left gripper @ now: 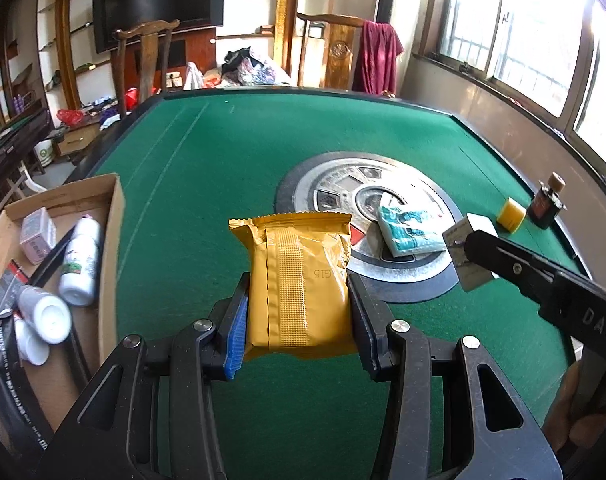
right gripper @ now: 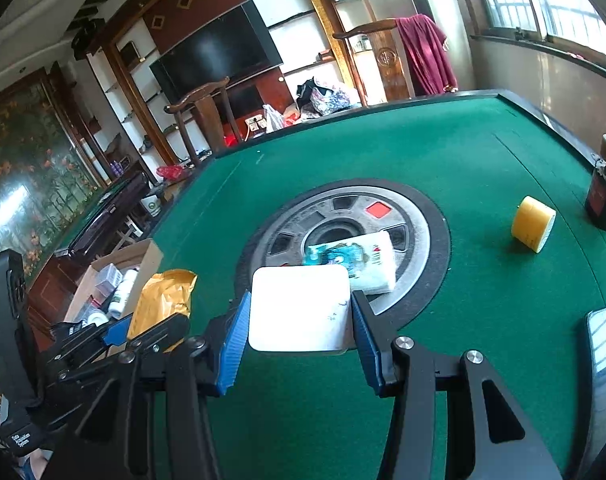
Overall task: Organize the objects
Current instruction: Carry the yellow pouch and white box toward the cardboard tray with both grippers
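left tongs point(left gripper: 299, 316): clamped on yellow packet point(left gripper: 299, 280), probably headed for the cardboard box point(left gripper: 113, 216)
right tongs point(right gripper: 301, 320): squeezing a white block point(right gripper: 299, 308) above the worktop point(right gripper: 463, 160)

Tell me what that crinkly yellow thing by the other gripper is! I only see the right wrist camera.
Observer: It's a sealed yellow packet, clamped between the fingers of the left gripper.
Operator: What's inside the cardboard box?
Observer: The cardboard box holds white bottles lying on their sides and a small pinkish carton.
Operator: Is my white thing thin?
Observer: No. From the left camera, the white block in the right gripper shows a thick side.
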A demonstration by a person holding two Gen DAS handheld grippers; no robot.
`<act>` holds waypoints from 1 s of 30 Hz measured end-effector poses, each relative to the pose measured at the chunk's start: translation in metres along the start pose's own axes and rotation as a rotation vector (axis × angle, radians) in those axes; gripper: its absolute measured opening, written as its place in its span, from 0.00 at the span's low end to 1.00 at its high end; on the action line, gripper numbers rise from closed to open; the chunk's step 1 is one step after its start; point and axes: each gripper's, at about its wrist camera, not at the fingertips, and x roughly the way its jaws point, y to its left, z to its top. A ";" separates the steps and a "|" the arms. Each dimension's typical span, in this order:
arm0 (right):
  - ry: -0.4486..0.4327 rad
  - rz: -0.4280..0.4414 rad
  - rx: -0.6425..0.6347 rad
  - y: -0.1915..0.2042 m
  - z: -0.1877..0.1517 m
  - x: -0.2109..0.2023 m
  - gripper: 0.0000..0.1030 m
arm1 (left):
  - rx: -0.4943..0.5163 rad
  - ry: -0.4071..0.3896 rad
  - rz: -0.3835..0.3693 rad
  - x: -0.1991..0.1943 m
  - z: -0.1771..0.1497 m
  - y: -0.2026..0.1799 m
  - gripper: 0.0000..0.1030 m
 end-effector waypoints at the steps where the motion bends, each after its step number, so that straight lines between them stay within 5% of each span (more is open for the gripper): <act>1: 0.002 0.008 0.001 0.002 -0.001 -0.001 0.48 | -0.005 -0.002 0.002 -0.003 -0.001 0.002 0.43; 14: 0.064 0.116 -0.064 0.063 -0.022 0.008 0.48 | -0.076 -0.097 0.041 -0.071 -0.015 0.051 0.44; 30: 0.113 0.214 -0.208 0.168 -0.022 0.028 0.48 | -0.233 -0.171 0.137 -0.124 -0.026 0.159 0.44</act>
